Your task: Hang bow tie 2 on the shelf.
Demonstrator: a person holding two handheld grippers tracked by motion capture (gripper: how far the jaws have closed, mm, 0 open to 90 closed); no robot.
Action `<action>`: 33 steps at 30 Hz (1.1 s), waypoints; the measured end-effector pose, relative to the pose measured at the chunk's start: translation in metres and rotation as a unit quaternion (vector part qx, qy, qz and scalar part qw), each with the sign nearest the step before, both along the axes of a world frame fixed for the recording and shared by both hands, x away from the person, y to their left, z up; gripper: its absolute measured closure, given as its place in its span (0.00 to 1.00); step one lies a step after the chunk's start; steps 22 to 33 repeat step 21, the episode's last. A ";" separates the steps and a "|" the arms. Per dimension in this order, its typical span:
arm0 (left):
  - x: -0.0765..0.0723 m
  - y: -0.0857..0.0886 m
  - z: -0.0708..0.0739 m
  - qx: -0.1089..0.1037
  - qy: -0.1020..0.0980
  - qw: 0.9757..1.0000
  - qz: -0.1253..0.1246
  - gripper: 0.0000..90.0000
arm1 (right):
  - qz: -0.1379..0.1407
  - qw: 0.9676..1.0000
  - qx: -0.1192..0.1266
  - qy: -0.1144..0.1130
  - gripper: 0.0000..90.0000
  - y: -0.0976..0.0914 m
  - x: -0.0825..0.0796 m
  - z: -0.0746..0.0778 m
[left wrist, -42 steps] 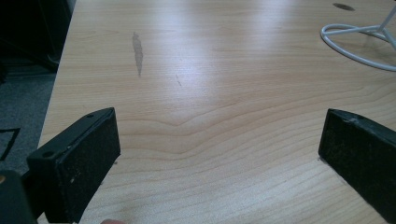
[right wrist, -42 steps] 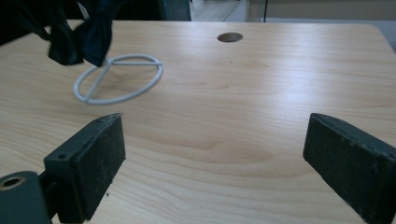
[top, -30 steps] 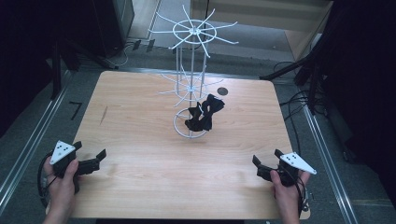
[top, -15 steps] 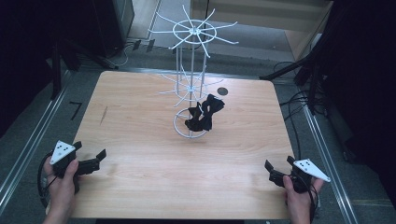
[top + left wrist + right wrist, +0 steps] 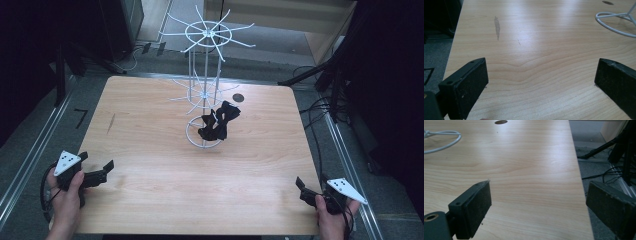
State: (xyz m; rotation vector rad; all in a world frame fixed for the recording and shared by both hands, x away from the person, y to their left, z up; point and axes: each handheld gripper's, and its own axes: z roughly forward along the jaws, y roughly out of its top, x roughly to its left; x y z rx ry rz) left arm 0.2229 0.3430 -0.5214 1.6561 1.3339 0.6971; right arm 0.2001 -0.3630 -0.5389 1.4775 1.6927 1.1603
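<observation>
High view: both my claws rest spread wide and empty at the near corners of the pale wood-grain counter [image 5: 150,165], left claw [image 5: 97,172] and right claw [image 5: 305,192], well apart from the tall white wire rack [image 5: 205,90] standing mid-counter. A soft black fabric bundle [image 5: 219,121] hangs against its lower ring. I judge it light and limp, best pinched at a loose fold; the thin wire arms around it could snag.

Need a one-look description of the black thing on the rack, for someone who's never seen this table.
Start at the wooden table, then find the white wire rack standing near its middle. The black bow-shaped item hangs on the rack's lowest tier, just above the base ring. It is the only dark, soft-looking thing among thin white wires.
</observation>
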 end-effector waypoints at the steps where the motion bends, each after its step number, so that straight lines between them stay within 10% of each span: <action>1: 0.000 0.000 0.000 0.000 0.000 1.000 0.000 0.00 | -0.007 1.000 0.006 0.001 0.07 -0.005 -0.003 -0.001; 33: 0.001 0.000 0.000 -0.004 0.006 1.000 -0.003 0.00 | -0.021 0.999 0.031 -0.003 0.08 -0.023 -0.011 -0.003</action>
